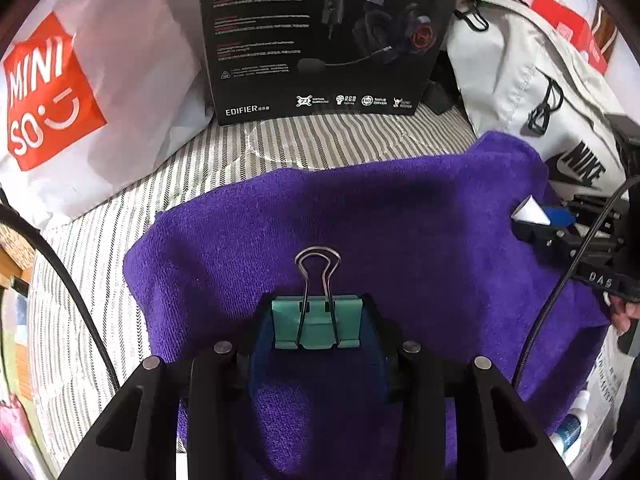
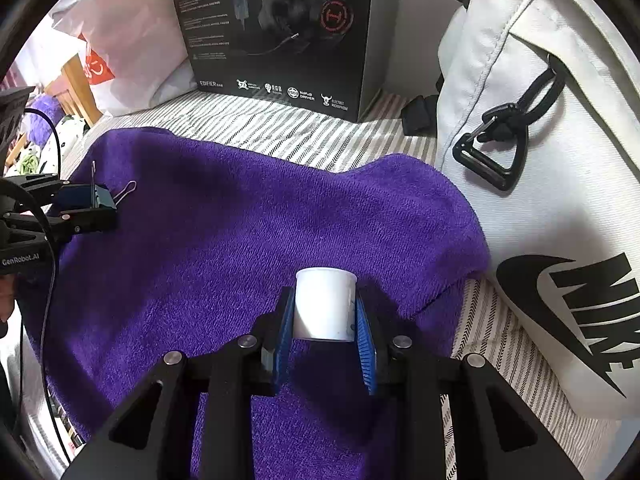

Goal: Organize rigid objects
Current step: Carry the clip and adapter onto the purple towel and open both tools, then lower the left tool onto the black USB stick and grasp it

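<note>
A purple towel point(image 1: 360, 240) lies spread over a grey-striped bed sheet point(image 1: 280, 140), hemmed in by a black headset box point(image 1: 320, 40), a white shopping bag point(image 1: 100, 100) and a white backpack point(image 2: 540, 200). Over the towel, the left hand-held gripper point(image 1: 316, 326) clamps a green binder clip point(image 1: 316, 324), and the right hand-held gripper point(image 2: 324, 320) clamps a small white cup point(image 2: 324, 304).

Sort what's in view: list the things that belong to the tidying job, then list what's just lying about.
Job:
- left gripper, shut on the green binder clip
- right gripper, shut on the white cup
- purple towel

Lying about:
- headset box
- Nike bag
- Miniso bag
- striped sheet
</note>
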A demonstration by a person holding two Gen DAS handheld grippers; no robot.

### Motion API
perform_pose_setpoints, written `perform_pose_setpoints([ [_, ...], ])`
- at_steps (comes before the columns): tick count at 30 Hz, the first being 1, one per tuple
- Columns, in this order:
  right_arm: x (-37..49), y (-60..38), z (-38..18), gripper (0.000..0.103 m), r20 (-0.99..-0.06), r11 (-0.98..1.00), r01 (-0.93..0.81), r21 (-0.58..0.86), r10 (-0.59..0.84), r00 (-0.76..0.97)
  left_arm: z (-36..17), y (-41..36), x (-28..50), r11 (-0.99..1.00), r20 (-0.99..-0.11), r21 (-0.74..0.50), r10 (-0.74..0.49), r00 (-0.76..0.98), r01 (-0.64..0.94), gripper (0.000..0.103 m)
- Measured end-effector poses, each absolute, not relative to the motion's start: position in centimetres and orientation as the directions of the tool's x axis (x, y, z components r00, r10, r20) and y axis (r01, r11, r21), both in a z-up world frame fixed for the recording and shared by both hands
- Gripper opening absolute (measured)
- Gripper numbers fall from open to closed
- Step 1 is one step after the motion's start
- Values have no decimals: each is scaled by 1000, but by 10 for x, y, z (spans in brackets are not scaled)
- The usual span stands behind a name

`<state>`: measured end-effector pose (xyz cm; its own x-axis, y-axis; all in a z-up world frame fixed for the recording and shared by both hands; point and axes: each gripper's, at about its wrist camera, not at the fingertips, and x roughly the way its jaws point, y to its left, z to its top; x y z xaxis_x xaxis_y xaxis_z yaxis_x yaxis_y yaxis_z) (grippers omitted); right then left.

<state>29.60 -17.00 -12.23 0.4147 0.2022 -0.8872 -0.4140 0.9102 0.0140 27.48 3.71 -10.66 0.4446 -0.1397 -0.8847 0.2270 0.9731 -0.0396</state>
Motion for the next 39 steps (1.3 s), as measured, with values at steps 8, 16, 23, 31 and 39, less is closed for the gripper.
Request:
perform_pose_setpoints([
  [8, 284, -177, -119, 48, -896, 910, -414, -5, 180, 406, -110, 33, 262, 972, -894, 17, -91, 439, 236, 66],
  [16, 238, -191, -89, 49, -864, 929, -368, 31, 210, 458, -84, 46, 228, 978, -874, 16, -89, 478, 210, 66],
  [23, 176, -203, -54, 59, -820, 937, -345, 55, 239, 520, -45, 40, 167, 966, -831, 26, -122, 542, 257, 66],
  [31, 112, -212, -49, 59, -812, 941, -325, 95, 262, 521, -59, 24, 95, 951, -837, 22, -152, 525, 310, 66],
  [39, 76, -218, -62, 59, -826, 942, -308, 132, 276, 491, -102, 15, 83, 942, -869, -19, -181, 461, 335, 63],
])
